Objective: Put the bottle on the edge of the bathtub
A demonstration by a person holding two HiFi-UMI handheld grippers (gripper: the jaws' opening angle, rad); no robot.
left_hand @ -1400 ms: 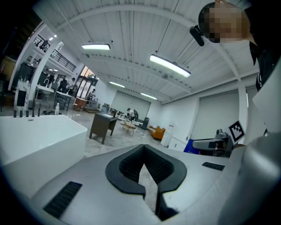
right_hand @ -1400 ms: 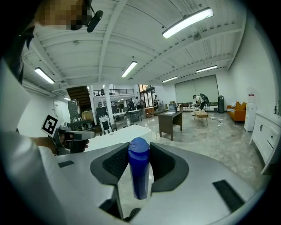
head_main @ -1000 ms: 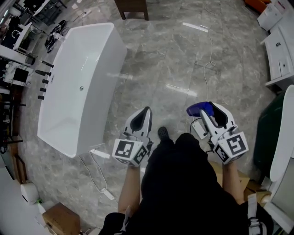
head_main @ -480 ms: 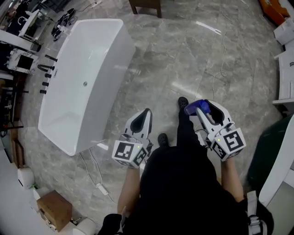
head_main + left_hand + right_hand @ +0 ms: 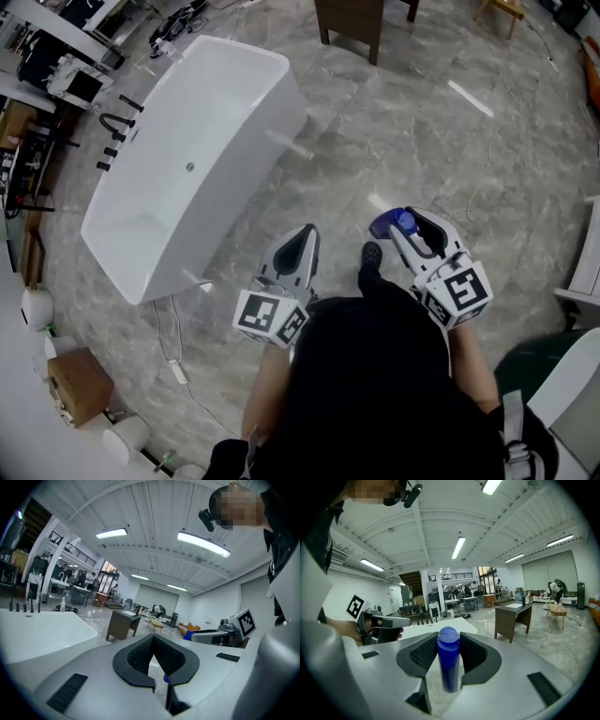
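Note:
The white bathtub stands on the marble floor at the upper left of the head view, ahead and to the left of both grippers. My right gripper is shut on a blue bottle, held over the floor at waist height, apart from the tub. In the right gripper view the bottle stands upright between the pads, with the tub behind it. My left gripper is shut and holds nothing; its jaws meet at the tip, and the tub lies to its left.
A dark wooden cabinet stands beyond the tub's far end. Black taps and cluttered benches line the tub's left side. A cable, a cardboard box and paper rolls lie near the tub's near end. White fixtures are at the right.
The person has walked forward and turned, so the tub sits nearer and more central. Both grippers kept their pose in front of the body; the bottle stays in the right one.

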